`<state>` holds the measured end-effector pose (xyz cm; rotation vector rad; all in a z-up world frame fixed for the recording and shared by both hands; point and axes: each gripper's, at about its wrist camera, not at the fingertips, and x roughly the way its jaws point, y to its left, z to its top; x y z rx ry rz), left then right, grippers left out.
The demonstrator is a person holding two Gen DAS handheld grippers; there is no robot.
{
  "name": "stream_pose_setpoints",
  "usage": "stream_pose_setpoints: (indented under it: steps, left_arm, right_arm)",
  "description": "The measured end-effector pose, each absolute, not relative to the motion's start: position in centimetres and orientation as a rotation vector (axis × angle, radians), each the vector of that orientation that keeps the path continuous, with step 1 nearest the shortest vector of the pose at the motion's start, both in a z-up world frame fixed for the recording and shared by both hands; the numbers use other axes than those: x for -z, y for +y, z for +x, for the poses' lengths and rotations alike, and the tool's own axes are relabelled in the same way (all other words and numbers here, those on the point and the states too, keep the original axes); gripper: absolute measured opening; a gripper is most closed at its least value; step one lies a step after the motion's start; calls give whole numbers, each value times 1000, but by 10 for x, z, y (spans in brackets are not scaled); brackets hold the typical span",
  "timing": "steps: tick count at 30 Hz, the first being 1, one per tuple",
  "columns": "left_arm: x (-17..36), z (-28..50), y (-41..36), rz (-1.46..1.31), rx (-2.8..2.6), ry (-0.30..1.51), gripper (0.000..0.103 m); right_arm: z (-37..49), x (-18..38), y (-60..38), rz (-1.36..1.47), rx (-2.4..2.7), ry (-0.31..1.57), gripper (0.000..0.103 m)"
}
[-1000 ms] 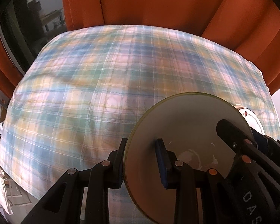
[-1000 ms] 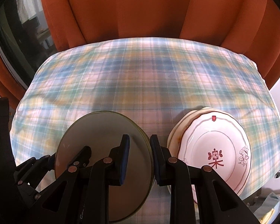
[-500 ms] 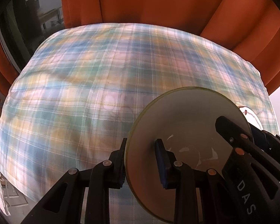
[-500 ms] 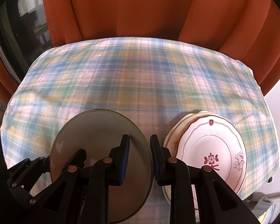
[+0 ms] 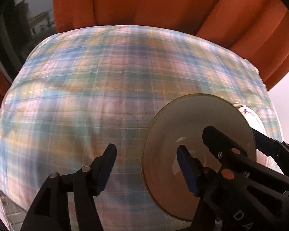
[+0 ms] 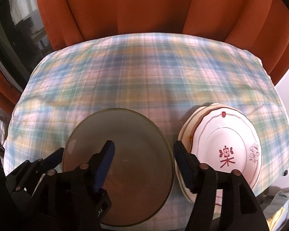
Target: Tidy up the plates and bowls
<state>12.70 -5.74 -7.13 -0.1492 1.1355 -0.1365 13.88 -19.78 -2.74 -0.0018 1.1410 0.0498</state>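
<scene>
Jaws of both grippers just opened, released astride olive plate rim; white plate stack beside.

A tablecloth checked in pale blue, green, yellow and pink is shown. An olive-grey plate with a darker green rim is recorded. A white plate bears thin red lines and a dark red flower motif. Orange curtains are noted behind.

Tablecloth plaid blurred, stacked plates under top 1 mostly hidden
</scene>
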Motion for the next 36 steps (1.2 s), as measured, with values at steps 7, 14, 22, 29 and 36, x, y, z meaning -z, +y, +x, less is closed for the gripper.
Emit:
stream_pose_setpoints:
  steps: [7, 14, 22, 29, 36]
  left_arm:
    - [86, 136, -55, -189, 269, 1206, 69]
    - [99, 137, -64, -194, 366, 1269, 51]
    - [98, 140, -67, -193, 365, 1267, 54]
    - [95, 140, -73, -175, 289, 1279, 54]
    - [92, 139, -81, -153, 169, 1286, 57]
  right_arm:
    - [136, 28, -204, 48, 57, 1179, 75]
    - [126, 38, -210, 106, 160, 1221, 75]
    - [124, 44, -221, 175, 156, 1227, 75]
    - [140, 63, -239, 283, 26, 1277, 75]
    - [152, 73, -247, 326, -139, 1295, 59]
